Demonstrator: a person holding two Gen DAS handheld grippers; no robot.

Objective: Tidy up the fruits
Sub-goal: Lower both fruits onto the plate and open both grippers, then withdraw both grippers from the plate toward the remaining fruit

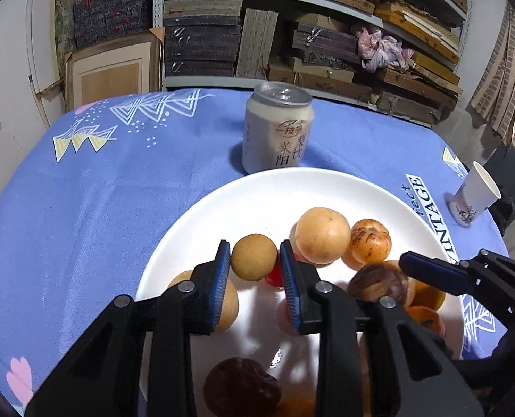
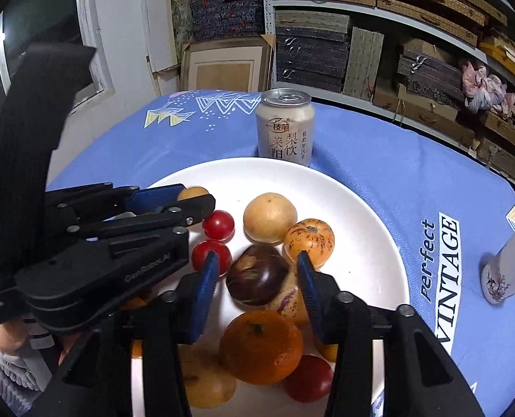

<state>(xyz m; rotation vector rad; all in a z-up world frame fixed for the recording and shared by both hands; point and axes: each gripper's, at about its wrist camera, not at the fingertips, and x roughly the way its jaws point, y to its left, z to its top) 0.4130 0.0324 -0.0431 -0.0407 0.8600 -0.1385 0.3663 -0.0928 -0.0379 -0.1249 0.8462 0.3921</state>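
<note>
Two handheld grippers hover over a white plate (image 2: 379, 208) heaped with fruit on a blue tablecloth (image 1: 101, 180). The left gripper (image 1: 255, 260) brackets a small tan fruit (image 1: 254, 256), the right gripper (image 2: 257, 271) a dark purple fruit (image 2: 257, 275); neither is clenched. Nudged round fruit could roll off.

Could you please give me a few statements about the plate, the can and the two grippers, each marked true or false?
1. The drink can stands upright beyond the white plate. True.
2. The plate holds only one fruit. False: it holds many fruits.
3. The left gripper has a small tan round fruit between its fingers. True.
4. The paper cup sits on the plate. False: it stands on the blue tablecloth.
5. The right gripper is over the plate. True.
</note>
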